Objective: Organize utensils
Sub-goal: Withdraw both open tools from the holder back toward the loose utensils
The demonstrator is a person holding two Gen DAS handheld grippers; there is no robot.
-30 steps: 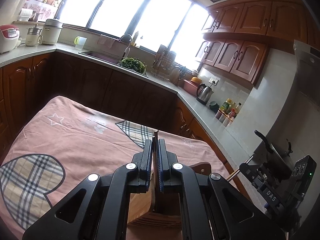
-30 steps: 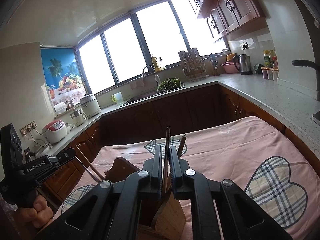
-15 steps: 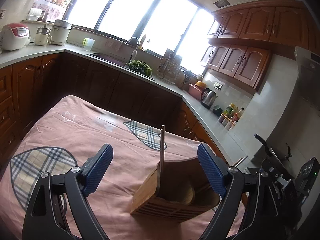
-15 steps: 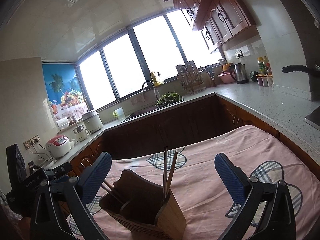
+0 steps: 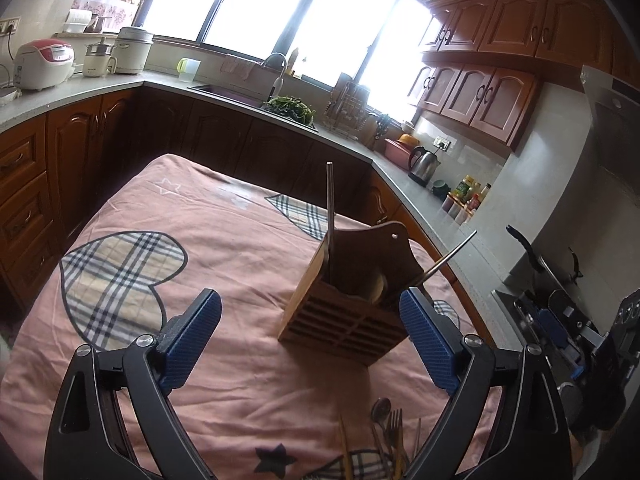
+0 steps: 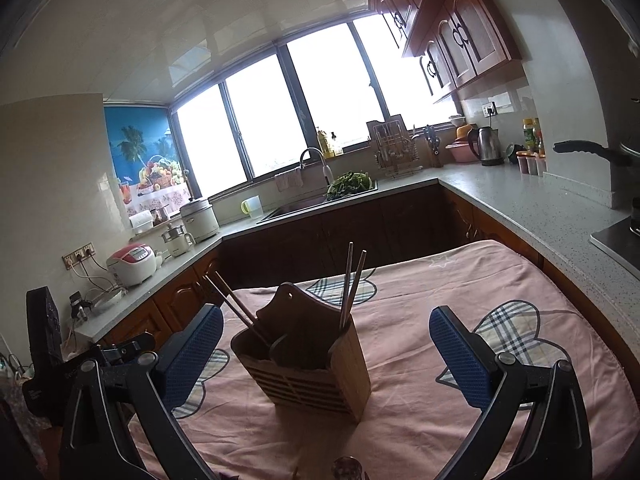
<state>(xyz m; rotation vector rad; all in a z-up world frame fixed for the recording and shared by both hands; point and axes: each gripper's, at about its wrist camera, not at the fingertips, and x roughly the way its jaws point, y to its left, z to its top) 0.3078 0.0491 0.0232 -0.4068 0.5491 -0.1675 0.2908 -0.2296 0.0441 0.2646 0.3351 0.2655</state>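
A wooden utensil holder (image 5: 344,316) stands on the pink cloth-covered table (image 5: 224,256), also in the right wrist view (image 6: 308,368). Chopsticks stand in it: one upright (image 5: 330,216) and one leaning right (image 5: 448,258) in the left view, an upright pair (image 6: 352,284) and a leaning pair (image 6: 236,308) in the right view. Loose utensils, a spoon and fork among them (image 5: 388,432), lie on the cloth near me. My left gripper (image 5: 316,340) is open and empty in front of the holder. My right gripper (image 6: 326,354) is open and empty, the holder between its spread fingers.
Dark wood cabinets and a grey counter (image 6: 520,200) wrap around the table on the far and side edges. On the counter are a sink (image 6: 316,200), a kettle (image 5: 424,162), a rice cooker (image 5: 44,62) and bottles. A stove with a pan (image 5: 532,256) is at the right.
Both grippers were shut on chopsticks in the holder a second ago. They opened, let go, and have pulled back and up from the holder, leaving the chopsticks standing in it.
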